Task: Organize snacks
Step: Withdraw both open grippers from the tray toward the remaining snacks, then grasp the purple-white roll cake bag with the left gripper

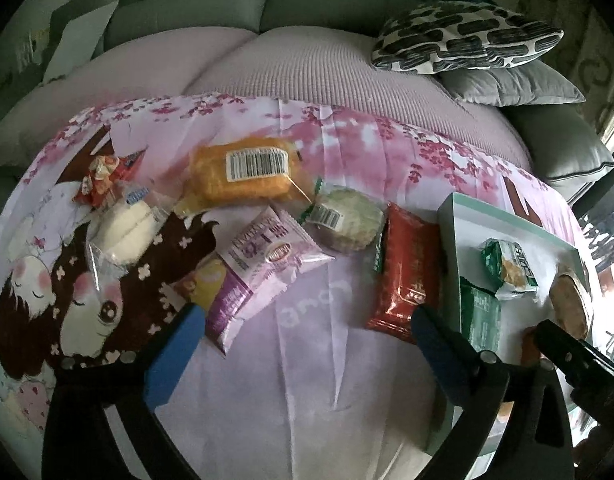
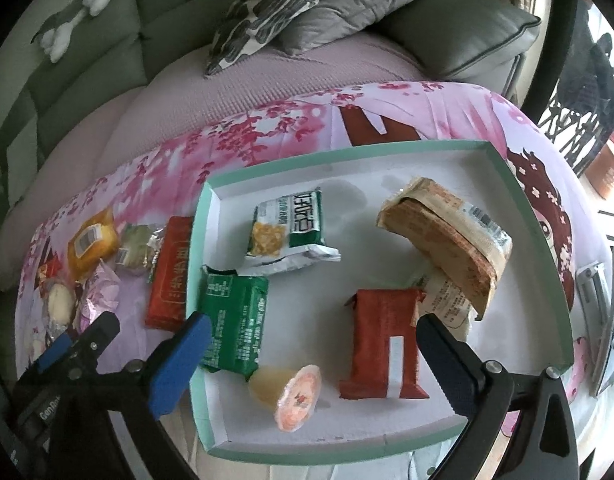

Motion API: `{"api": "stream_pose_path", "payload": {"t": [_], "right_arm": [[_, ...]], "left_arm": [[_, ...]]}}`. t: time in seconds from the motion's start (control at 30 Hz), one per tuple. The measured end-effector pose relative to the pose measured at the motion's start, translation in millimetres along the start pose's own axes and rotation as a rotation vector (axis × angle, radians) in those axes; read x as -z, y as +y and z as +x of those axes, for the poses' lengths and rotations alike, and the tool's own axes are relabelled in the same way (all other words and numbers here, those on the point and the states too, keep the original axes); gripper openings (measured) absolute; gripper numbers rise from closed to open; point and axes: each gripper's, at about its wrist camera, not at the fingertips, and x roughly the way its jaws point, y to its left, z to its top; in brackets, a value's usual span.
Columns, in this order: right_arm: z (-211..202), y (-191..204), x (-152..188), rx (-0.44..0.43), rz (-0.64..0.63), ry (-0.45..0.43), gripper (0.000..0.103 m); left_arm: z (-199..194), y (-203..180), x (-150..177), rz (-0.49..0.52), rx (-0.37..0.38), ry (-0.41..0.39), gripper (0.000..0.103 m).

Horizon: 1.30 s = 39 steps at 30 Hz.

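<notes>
A mint-rimmed white tray (image 2: 347, 151) lies on the pink printed cloth. It holds a green-and-white packet (image 2: 291, 228), a green packet (image 2: 235, 324), a red packet (image 2: 383, 344), a jelly cup (image 2: 295, 392) and a brown wrapped pack (image 2: 447, 240). My right gripper (image 2: 312, 324) hangs open above the tray with nothing pinched. Left of the tray lie loose snacks: a red packet (image 1: 407, 272), a round pale pastry (image 1: 347, 216), an orange cake pack (image 1: 243, 172), a purple packet (image 1: 267, 256) and a white bun pack (image 1: 127, 228). My left gripper (image 1: 307, 320) stands open over bare cloth near them.
The cloth (image 1: 307, 380) covers a cushioned surface in front of a grey sofa (image 1: 227, 4). Patterned and grey pillows (image 1: 467, 36) lie at the back right. A silver flat object (image 2: 595, 292) sits right of the tray. A small red snack bag (image 1: 103, 180) lies far left.
</notes>
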Motion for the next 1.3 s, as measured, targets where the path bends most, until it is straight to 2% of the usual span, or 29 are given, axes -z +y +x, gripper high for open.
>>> {"api": "stream_pose_path", "payload": {"t": [0.1, 0.33, 0.53, 0.67, 0.77, 0.93, 1.0, 1.17, 1.3], "right_arm": [[-1.1, 6.9, 0.4, -0.026, -0.009, 0.003, 0.103], [-1.5, 25.7, 4.3, -0.053, -0.037, 0.001, 0.103], [-8.6, 43.7, 5.4, -0.092, -0.066, -0.054, 0.103], [-5.2, 58.4, 6.2, -0.103, -0.101, -0.051, 0.103], [-1.3, 63.7, 7.7, -0.084, -0.114, -0.047, 0.103], [-0.3, 64.4, 6.1, -0.105, -0.106, -0.054, 0.103], [-1.3, 66.1, 5.2, -0.122, -0.106, -0.062, 0.101], [1.3, 77.8, 0.3, -0.163, -0.117, -0.044, 0.081], [9.5, 92.8, -6.4, -0.219, -0.126, 0.0, 0.071]], "left_arm": [[-2.7, 7.0, -3.4, -0.015, -0.004, -0.001, 0.102], [-20.0, 25.8, -15.1, -0.012, -0.107, -0.066, 0.102], [-28.3, 46.6, -23.6, -0.005, -0.122, -0.082, 0.102], [-28.2, 64.9, -28.3, -0.011, -0.146, -0.074, 0.102], [-27.3, 75.9, -30.9, -0.03, -0.144, -0.068, 0.102], [-27.1, 90.2, -34.1, -0.04, -0.116, -0.055, 0.102], [-26.5, 96.3, -34.6, -0.049, -0.116, -0.052, 0.102], [-23.5, 111.0, -35.3, -0.071, -0.118, -0.038, 0.102], [-19.9, 120.4, -36.8, -0.087, -0.085, -0.031, 0.102]]}}
